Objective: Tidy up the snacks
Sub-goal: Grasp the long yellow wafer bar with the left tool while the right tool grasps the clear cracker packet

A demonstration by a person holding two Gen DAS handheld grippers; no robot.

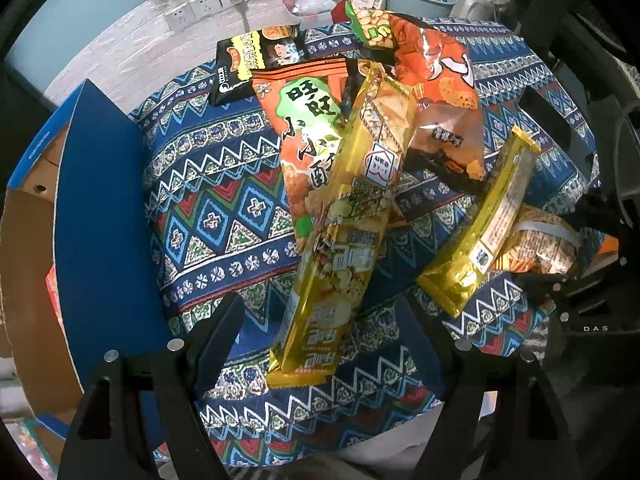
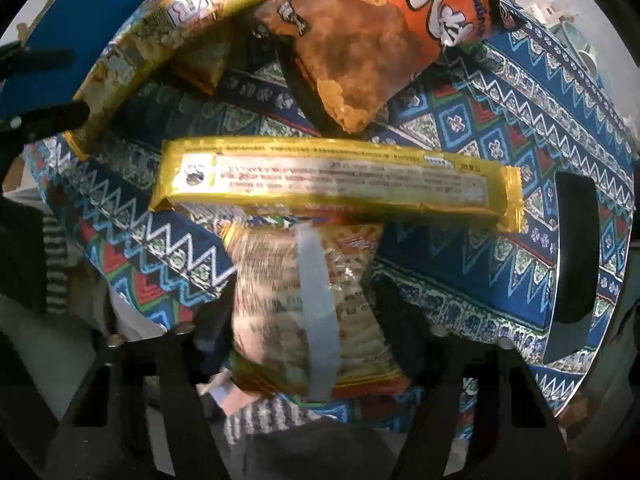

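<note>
Long gold snack pack (image 1: pixel 344 216) lying on the patterned worktop (image 1: pixel 216 208), near end directly between the left gripper (image 1: pixel 320 328) jaws, long axis running away from them toward the orange bags; jaws released, pads not yet touching. Banded cracker bag (image 2: pixel 304 308) sitting between the right gripper (image 2: pixel 304 320) jaws, which look clenched on its sides. Blue carton (image 1: pixel 96 216) waiting nearest the left side.

Under my matt black plastic fingers (image 1: pixel 224 332) lie glossy foil snack packets (image 1: pixel 348 216) on a woven patterned cloth (image 1: pixel 216 200).
</note>
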